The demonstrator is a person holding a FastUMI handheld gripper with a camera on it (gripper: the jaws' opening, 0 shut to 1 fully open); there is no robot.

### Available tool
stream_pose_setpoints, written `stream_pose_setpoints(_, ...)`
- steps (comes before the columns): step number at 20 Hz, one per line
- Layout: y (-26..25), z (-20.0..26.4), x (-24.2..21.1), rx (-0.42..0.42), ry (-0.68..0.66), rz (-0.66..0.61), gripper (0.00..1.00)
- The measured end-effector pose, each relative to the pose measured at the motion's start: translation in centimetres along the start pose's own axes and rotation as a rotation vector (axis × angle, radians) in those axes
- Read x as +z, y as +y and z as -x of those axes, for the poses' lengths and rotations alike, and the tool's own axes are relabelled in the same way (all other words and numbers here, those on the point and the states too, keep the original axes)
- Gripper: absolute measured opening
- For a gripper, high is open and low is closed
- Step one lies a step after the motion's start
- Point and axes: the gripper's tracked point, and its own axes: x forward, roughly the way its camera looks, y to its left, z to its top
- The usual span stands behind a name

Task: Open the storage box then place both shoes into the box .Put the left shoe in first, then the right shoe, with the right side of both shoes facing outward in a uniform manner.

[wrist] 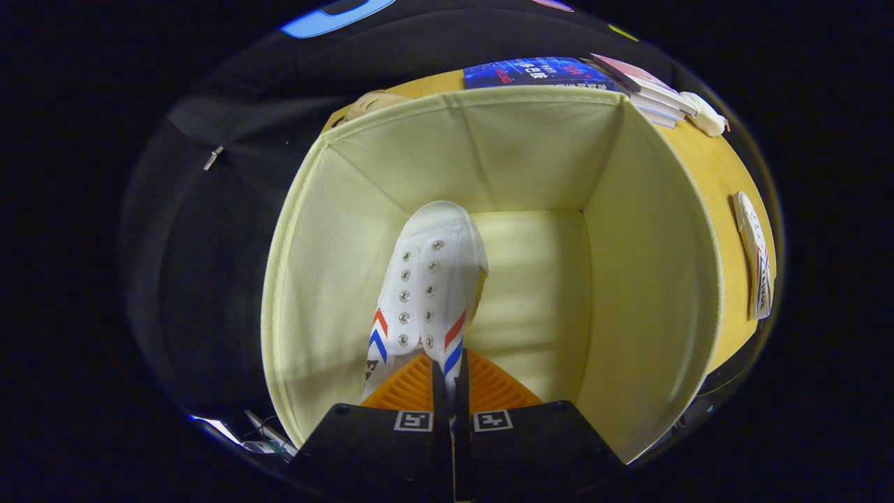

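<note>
A white canvas shoe [429, 279] with metal eyelets and red and blue chevron stripes hangs toe-down inside the open storage box [649, 279], nearer the box's left wall. The claw [447, 381] is clenched on the shoe's heel end, its ribbed orange fingers [408, 388] pressing from both sides. The box is soft cream fabric with stitched seams and a square floor; bare floor lies right of the shoe. A second shoe [756, 262] lies on the yellow tabletop [712, 175] outside the box's right wall; books [538, 73] sit beyond it.
</note>
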Motion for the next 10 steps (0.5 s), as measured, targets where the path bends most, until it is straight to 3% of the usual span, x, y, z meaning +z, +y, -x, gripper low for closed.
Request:
stream_pose_setpoints(2, 0.3, -0.5, 0.3, 0.023, -0.002, 0.011, 0.13)
stream_pose_setpoints(4, 0.5, 0.6, 0.7, 0.048, -0.026, 0.034, 0.33)
stream_pose_setpoints(7, 0.6, 3.6, 2.7, 0.060, -0.128, 0.087, 1.00)
stream_pose_setpoints(10, 0.0, 8.3, 4.7, 0.076, -0.234, 0.122, 0.99)
